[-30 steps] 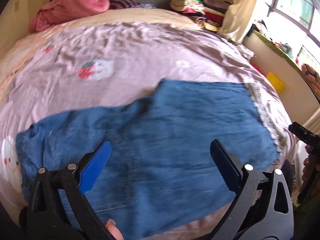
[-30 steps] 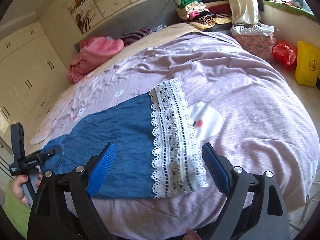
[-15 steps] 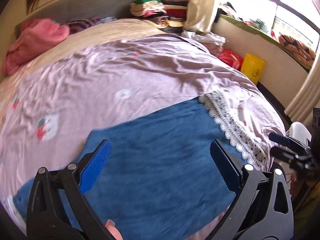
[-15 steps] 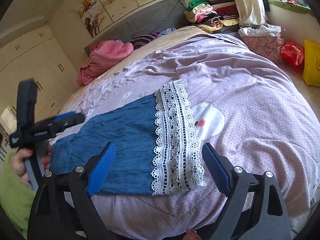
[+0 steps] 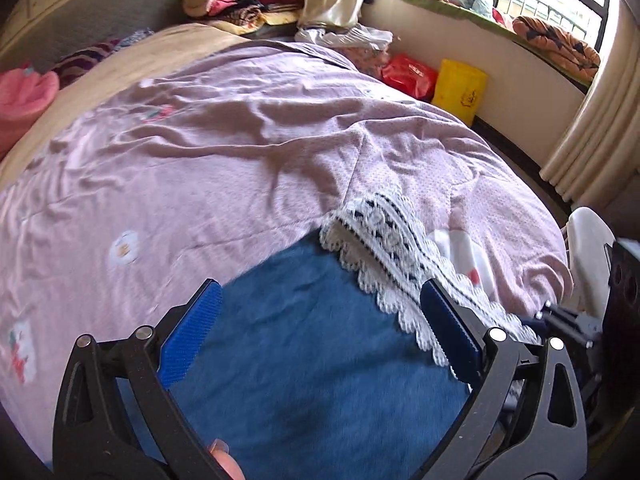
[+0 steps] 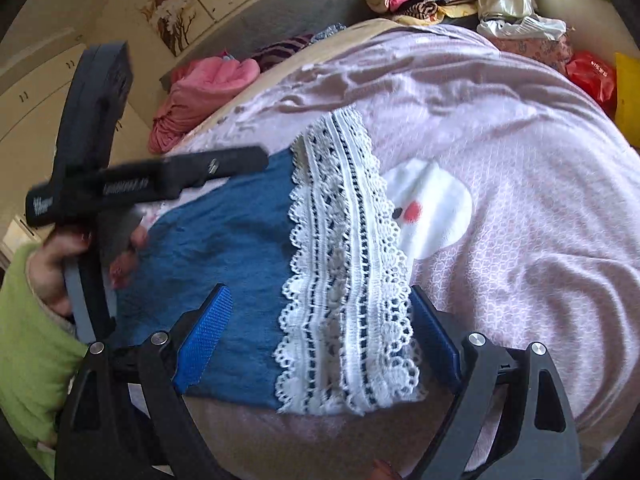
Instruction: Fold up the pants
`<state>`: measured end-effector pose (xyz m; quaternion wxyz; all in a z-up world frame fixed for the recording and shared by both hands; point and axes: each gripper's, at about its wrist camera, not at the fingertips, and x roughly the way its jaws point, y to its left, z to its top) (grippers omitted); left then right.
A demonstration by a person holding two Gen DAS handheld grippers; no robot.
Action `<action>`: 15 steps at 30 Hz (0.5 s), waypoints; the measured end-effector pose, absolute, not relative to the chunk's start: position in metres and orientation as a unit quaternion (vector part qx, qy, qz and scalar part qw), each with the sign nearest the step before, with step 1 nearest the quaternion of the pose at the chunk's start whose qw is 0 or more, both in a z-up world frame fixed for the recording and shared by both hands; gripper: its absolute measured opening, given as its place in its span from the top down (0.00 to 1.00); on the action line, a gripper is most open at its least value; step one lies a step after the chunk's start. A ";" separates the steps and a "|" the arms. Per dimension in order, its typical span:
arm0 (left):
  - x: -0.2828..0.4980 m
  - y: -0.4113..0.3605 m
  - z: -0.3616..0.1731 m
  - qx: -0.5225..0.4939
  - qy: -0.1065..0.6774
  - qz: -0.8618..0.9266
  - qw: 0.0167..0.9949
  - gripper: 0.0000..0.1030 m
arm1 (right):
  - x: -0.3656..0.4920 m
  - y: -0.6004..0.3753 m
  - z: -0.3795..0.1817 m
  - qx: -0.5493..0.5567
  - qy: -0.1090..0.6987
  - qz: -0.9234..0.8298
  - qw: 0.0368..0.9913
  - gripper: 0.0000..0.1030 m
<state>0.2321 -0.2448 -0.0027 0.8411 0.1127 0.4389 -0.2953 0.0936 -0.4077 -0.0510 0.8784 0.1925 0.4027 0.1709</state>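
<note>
The blue denim pants with white lace hem (image 6: 256,248) lie flat across the lower centre on the pink quilted bedspread (image 6: 520,184), apparently unfolded or barely begun, while the left gripper (image 5: 320,332) and right gripper (image 6: 320,340) hover spread, gripping nothing

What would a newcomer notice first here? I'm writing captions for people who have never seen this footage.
The blue pants lie spread on the pink bedspread near the bed's front edge, their white lace hem standing out sharply. Both the left gripper and the right gripper hang open above the cloth, holding nothing. Beyond, a yellow bag sits on the floor under the window.
</note>
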 end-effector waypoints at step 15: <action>0.267 -0.290 -0.029 0.131 0.484 -0.367 0.783 0.32 | 0.097 -0.418 -0.060 0.251 0.378 0.229 0.861 0.44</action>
